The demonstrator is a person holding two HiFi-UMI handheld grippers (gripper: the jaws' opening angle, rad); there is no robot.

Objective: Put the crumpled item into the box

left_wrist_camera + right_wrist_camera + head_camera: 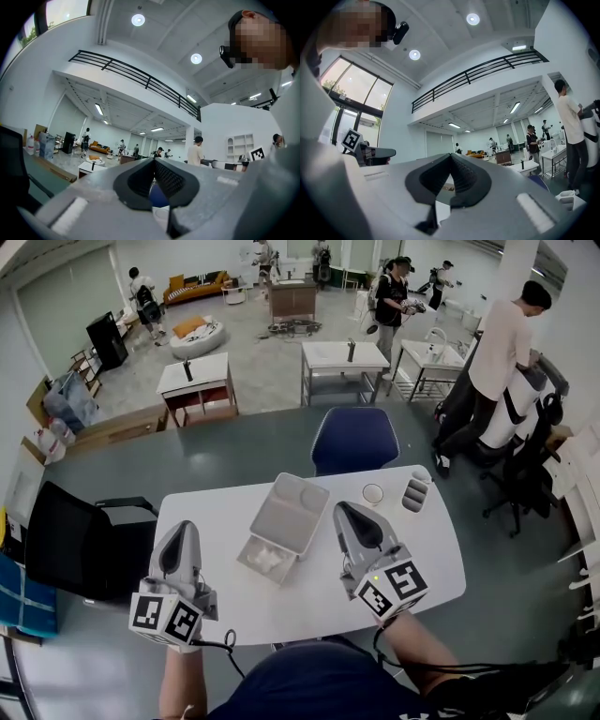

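Note:
A pale grey box (292,509) lies open in the middle of the white table (422,563). Its smaller part (246,563) faces me and holds a white crumpled item (267,559). My left gripper (185,525) rests on the table to the left of the box, apart from it, shut and holding nothing. To the right of the box my right gripper (343,507) is likewise shut and holds nothing. Both gripper views tilt upward at the hall and ceiling. In them the left gripper (153,161) and the right gripper (450,156) show their pads together.
A small white round dish (373,493) and a grey ridged item (414,494) sit at the table's far right. A blue chair (354,439) stands behind the table, a black chair (70,540) to its left. Several people and desks fill the hall beyond.

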